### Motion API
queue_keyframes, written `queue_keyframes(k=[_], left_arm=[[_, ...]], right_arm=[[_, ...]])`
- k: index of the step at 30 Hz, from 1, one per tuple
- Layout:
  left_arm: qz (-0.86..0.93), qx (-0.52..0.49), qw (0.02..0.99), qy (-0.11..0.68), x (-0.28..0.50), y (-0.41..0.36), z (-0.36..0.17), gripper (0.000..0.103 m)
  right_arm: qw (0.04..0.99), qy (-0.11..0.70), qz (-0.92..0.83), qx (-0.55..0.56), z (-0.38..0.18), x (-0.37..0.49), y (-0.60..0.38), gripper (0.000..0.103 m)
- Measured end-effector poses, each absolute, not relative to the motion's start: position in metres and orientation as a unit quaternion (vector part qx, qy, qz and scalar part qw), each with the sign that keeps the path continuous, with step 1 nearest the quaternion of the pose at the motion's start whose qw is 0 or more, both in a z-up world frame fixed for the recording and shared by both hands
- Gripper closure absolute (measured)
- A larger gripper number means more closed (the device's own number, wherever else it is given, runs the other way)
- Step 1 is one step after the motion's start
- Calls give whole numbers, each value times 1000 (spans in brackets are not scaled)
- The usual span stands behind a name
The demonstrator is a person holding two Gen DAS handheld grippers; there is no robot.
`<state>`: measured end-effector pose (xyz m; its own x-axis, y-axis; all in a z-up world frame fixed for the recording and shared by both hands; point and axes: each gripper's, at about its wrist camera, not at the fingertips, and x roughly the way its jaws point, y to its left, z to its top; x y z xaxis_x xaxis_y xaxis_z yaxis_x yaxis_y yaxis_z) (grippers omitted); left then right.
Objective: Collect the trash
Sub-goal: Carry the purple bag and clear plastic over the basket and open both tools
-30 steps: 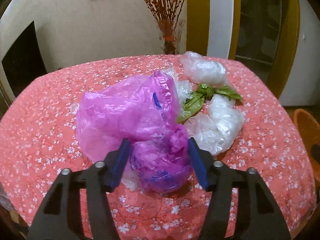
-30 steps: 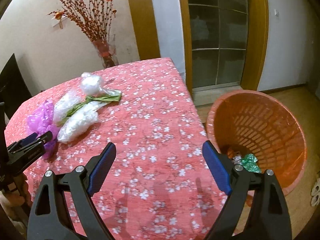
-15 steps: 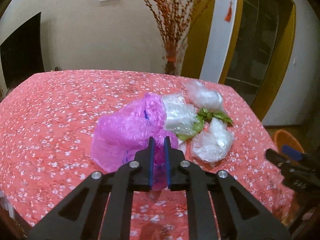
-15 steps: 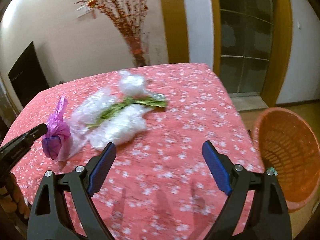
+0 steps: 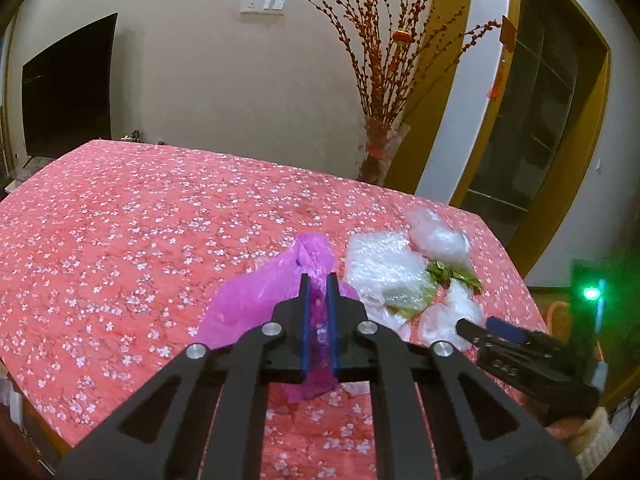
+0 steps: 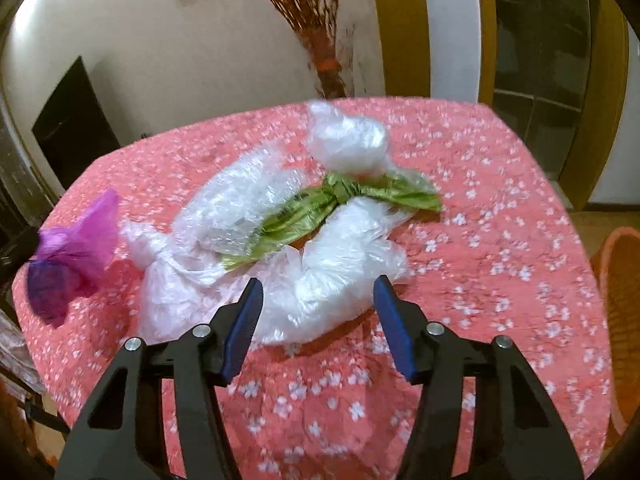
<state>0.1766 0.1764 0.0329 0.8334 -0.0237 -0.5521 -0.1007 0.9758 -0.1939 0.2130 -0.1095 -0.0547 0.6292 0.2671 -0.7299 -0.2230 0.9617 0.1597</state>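
My left gripper (image 5: pixel 318 280) is shut on a purple plastic bag (image 5: pixel 256 300) and holds it lifted above the pink flowered table (image 5: pixel 140 220). The bag also shows at the left of the right wrist view (image 6: pixel 72 248). My right gripper (image 6: pixel 318 292) is open and empty, its fingers either side of the near end of a clear plastic bag (image 6: pixel 340 280). Two more clear bags (image 6: pixel 240 204) (image 6: pixel 348 144) and a green bag (image 6: pixel 320 204) lie in the same heap. The heap shows in the left wrist view (image 5: pixel 392 276), with the right gripper (image 5: pixel 492 328) beside it.
An orange plastic basket (image 6: pixel 620 280) stands on the floor off the table's right edge. A vase of red branches (image 5: pixel 384 148) stands behind the table's far edge. A dark screen (image 5: pixel 68 92) hangs on the wall at left.
My left gripper closed on the purple bag and lifted it up and back. My right gripper swung left from the basket and moved in close to the clear bags.
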Motion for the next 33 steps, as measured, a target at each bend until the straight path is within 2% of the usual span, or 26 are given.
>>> queue_keyframes(k=[1,3,6,20,33], left_arm=[[20,-108,951,287,177,177,33,94],[18,-110,951,288,177,178,33,95],[15,-114,950,291,179,178,31,95],[-26,-110,954,278,173,144,52,95],[-129,-99,949,271,186,48,76,95]], right_arm=[[898,418,132,22,-60,216,-109,56],[897,423,132,6,-66,214,-111,75],[899,416,136,-8,-63,204,-117,86],[928,352,126,8,-13,163,-172,87],[947,314,57,33,5,139,-251,87]])
